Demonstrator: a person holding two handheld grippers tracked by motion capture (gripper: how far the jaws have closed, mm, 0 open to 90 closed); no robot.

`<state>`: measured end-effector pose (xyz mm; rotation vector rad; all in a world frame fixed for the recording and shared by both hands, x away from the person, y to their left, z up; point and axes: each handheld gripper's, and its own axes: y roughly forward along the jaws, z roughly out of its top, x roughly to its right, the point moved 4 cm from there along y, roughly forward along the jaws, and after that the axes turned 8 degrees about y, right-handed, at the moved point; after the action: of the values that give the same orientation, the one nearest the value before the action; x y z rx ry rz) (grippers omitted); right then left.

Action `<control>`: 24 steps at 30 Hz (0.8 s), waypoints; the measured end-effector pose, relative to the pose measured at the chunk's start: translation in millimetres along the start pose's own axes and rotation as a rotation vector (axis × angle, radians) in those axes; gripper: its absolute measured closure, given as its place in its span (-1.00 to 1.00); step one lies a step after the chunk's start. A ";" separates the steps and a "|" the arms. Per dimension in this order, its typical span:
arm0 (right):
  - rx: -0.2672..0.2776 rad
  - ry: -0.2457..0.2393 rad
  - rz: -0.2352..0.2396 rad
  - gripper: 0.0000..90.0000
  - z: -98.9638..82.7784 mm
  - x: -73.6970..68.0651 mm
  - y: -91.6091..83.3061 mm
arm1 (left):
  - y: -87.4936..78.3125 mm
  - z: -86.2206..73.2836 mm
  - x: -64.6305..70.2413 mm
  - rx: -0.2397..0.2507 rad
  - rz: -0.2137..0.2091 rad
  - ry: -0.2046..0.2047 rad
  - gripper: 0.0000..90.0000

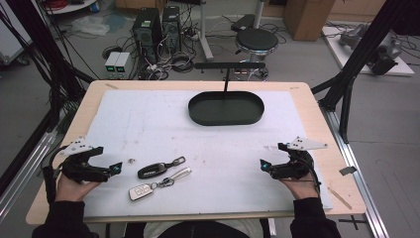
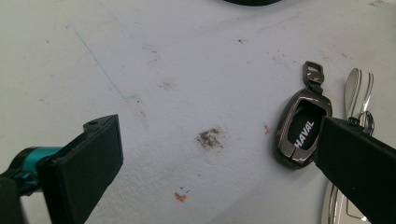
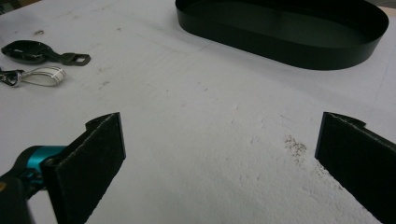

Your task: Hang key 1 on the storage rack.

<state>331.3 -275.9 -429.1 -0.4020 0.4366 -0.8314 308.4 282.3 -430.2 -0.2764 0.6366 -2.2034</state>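
Two car key fobs lie on the white mat near the front. The dark key fob (image 1: 153,170) with a strap and buckle shows in the left gripper view (image 2: 302,133), partly behind the right jaw. A silver key fob (image 1: 141,191) with a metal loop (image 1: 179,173) lies just in front of it. My left gripper (image 1: 118,167) is open, a short way left of the fobs, holding nothing. On the right side of the mat my right gripper (image 1: 262,163) is open and holds nothing. The dark key fob (image 3: 28,51) and the metal loop (image 3: 44,74) lie far off at its upper left.
A black oval tray (image 1: 226,107) sits at the back middle of the mat, also in the right gripper view (image 3: 285,28). The white mat (image 1: 208,144) covers a wooden table (image 1: 317,119). Behind the table are a stool (image 1: 256,40), computer towers and cables.
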 end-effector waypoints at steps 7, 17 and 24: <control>-0.009 0.008 -0.008 -0.98 -1.3 1.3 0.7 | 1.0 -0.1 0.5 -0.001 0.005 0.007 -0.96; -0.021 0.002 -0.007 -0.98 -2.7 0.8 2.7 | 0.1 0.1 0.0 0.004 0.002 0.002 -0.96; -0.035 0.003 -0.013 -0.98 -4.0 1.4 4.4 | 2.4 0.0 1.7 -0.015 -0.005 0.011 -0.96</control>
<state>332.7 -275.0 -435.0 -0.4369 0.4520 -0.8377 308.9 279.7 -431.5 -0.2743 0.6587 -2.2073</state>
